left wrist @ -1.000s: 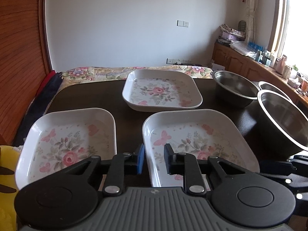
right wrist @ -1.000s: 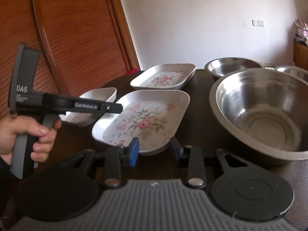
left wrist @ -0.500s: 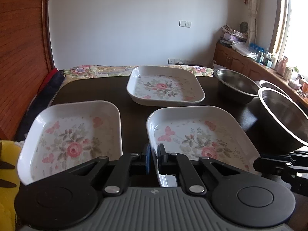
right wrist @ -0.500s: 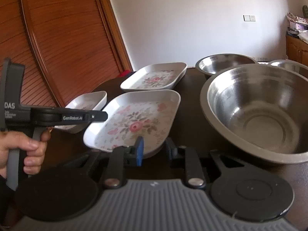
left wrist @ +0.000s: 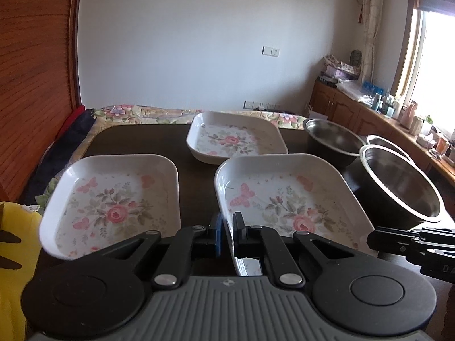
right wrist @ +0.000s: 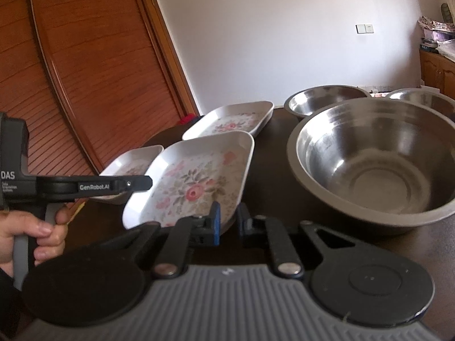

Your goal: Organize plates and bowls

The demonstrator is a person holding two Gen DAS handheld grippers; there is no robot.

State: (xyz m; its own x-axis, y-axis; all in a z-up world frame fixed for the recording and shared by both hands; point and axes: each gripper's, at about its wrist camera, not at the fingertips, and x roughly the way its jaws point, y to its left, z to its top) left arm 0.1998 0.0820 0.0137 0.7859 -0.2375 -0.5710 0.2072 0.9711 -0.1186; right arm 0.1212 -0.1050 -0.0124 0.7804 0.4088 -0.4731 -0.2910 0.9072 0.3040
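Note:
Three white floral plates lie on the dark table (left wrist: pixel 196 182). My left gripper (left wrist: pixel 227 234) is shut on the near left rim of the near right plate (left wrist: pixel 287 199), which looks slightly raised. The near left plate (left wrist: pixel 113 199) and the far plate (left wrist: pixel 236 139) lie flat. In the right wrist view my right gripper (right wrist: pixel 229 223) has its jaws closed to a narrow gap around the near rim of the same plate (right wrist: pixel 196 179); contact is unclear. Three steel bowls stand at the right: a large one (right wrist: pixel 378 159), a far one (right wrist: pixel 324 99) and another (right wrist: pixel 423 99).
A floral cloth (left wrist: pixel 142 113) covers the table's far edge. A wooden sliding door (right wrist: pixel 85 71) stands at the left. A cluttered sideboard (left wrist: pixel 369 108) runs under the window at the right. A yellow object (left wrist: pixel 14 255) is at the near left.
My left gripper has closed from open onto the near right plate's rim. My right gripper's jaws have narrowed around the plate's near edge. The plate has tilted up a little.

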